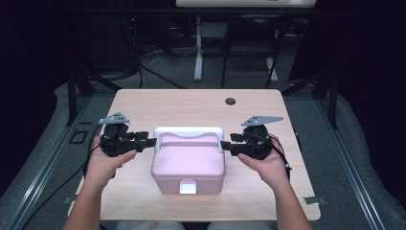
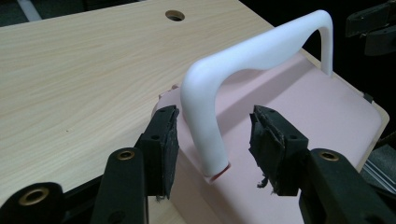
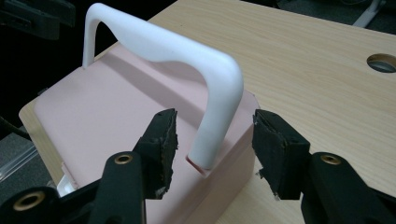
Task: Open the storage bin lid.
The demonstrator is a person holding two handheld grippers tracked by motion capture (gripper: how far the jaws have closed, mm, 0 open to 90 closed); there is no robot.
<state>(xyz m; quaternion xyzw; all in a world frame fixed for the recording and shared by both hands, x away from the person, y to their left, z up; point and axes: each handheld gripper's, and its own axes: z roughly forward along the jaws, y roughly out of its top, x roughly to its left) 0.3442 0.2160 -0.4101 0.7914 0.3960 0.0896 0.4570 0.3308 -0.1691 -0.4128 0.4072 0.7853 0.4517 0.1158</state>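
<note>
Between each gripper's parted jaws stands a leg of the white handle (image 2: 261,51), unpinched, so centre left gripper (image 2: 212,140) and right gripper (image 3: 212,140) before closing evenly.

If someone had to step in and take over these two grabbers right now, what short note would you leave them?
Left gripper: open, jaws either side of the white handle's left leg, not pressing it.
Right gripper: open, the same at the handle's right leg.
Pink box: sits mid-table, lid down, white latch facing the person, handle raised upright.
Done: handle stands up.
Left: probably a grip on the handle or opening the latch; unclear which.
</note>
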